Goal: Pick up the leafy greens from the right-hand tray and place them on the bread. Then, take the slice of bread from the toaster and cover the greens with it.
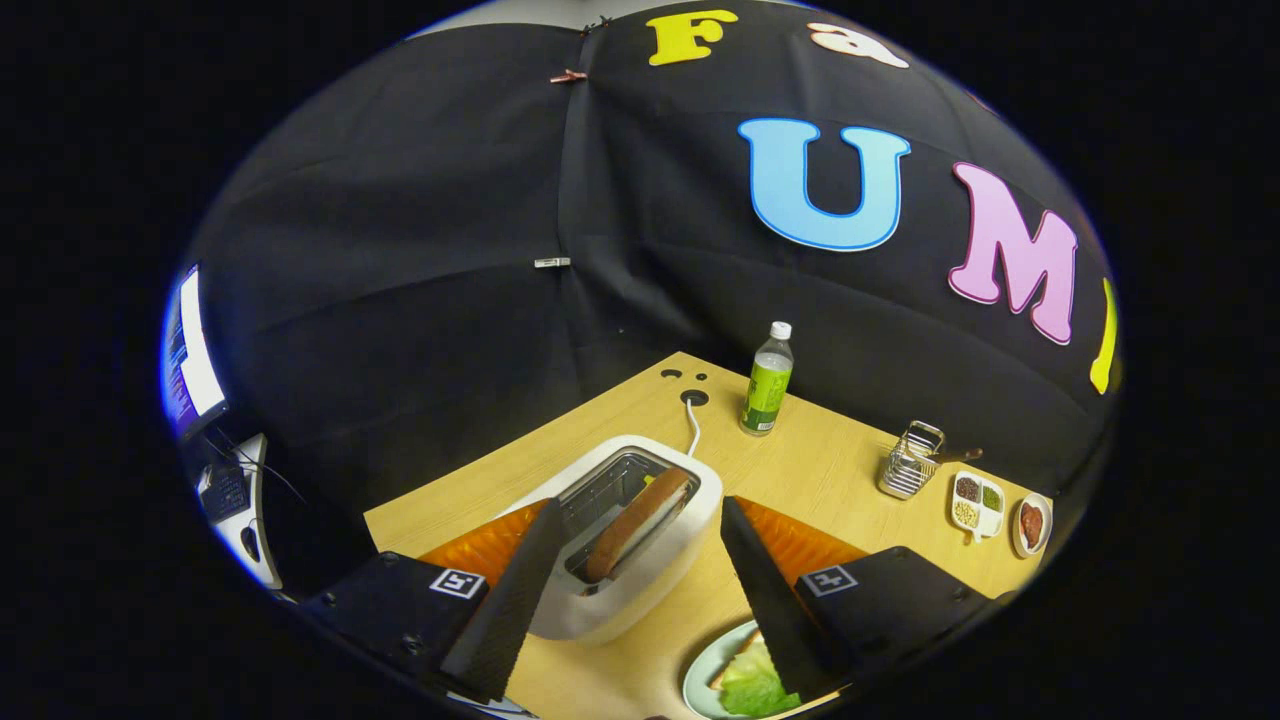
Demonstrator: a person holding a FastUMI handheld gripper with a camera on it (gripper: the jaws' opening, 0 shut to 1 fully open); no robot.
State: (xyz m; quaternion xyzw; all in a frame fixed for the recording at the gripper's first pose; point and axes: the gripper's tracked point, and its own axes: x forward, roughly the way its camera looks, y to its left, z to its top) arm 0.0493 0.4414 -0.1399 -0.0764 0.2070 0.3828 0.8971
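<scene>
While the gripper [640, 560] hangs wide open, the bread [640, 522] stands in the toaster [640, 570] right between its fingers, pointing straight ahead.

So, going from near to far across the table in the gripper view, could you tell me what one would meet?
Plate with greens nearest, under the open gripper; then the toaster with its bread slice between the fingers; then the cord hole; farthest, the bottle.

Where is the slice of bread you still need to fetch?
The slice of bread stands in a slot of the white toaster on the wooden table, between the open gripper fingers, just ahead of them.
</scene>
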